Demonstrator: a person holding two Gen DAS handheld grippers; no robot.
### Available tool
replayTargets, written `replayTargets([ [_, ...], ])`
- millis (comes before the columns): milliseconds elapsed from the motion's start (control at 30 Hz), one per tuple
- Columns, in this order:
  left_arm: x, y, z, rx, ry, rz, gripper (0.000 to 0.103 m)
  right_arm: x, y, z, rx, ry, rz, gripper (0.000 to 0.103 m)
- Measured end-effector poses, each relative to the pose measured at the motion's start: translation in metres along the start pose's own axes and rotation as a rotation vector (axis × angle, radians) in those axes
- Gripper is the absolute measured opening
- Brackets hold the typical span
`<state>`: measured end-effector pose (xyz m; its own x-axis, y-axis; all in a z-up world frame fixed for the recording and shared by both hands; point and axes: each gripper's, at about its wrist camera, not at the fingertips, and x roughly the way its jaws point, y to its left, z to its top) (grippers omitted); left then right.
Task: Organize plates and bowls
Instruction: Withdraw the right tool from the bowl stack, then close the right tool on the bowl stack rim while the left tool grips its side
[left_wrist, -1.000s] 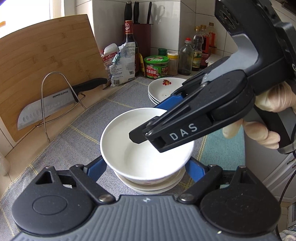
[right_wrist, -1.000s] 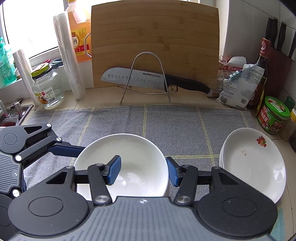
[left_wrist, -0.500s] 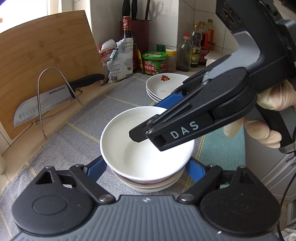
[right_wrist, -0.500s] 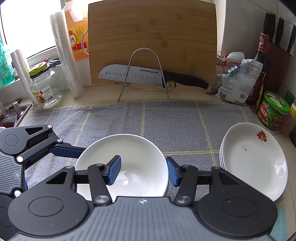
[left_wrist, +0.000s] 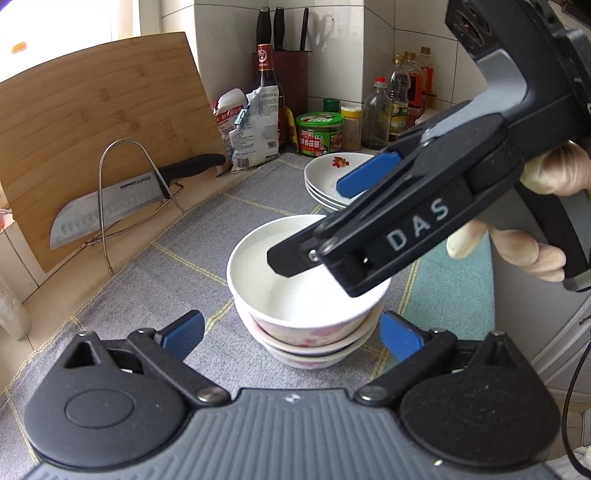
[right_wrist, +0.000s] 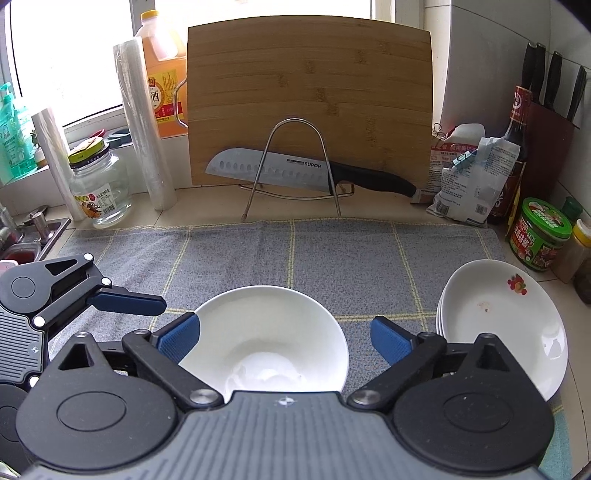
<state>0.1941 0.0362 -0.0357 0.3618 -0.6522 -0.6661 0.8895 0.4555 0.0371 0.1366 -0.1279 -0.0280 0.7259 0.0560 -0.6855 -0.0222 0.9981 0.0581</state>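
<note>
White bowl (left_wrist: 308, 266) is sitting nested on top of a stack of bowls (left_wrist: 310, 350) on the grey checked cloth (right_wrist: 295, 258), near its front edge. Left gripper (left_wrist: 291, 334) is straddling the stack — jaws have just been opening, blue pads clear of the bowl on both sides. Right gripper (right_wrist: 284, 338) is hovering over the bowl's near rim, jaws also just opened wide, gripping nothing. Stack of plates (right_wrist: 502, 325) is resting to the right, apart from the bowls. Cutting board (right_wrist: 310, 96) is leaning behind.
</note>
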Motion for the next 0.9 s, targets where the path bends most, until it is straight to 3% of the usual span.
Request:
replayTargets([
  [367,-0.017,0.017,-0.035,-0.049,0.023,-0.006,0.101,-0.033,0.018,-0.021,0.031,-0.053,-0.038,0.103],
  [567,-0.01,0.018,-0.053,-0.084,0.05,-0.015,0.101,-0.042,0.023,-0.05,0.022,-0.009,-0.076,0.103],
  [900,0.007,0.004,-0.052,-0.205,0.111,0.1,0.101,-0.005,-0.011,-0.084,-0.093,0.055,-0.002,0.103],
])
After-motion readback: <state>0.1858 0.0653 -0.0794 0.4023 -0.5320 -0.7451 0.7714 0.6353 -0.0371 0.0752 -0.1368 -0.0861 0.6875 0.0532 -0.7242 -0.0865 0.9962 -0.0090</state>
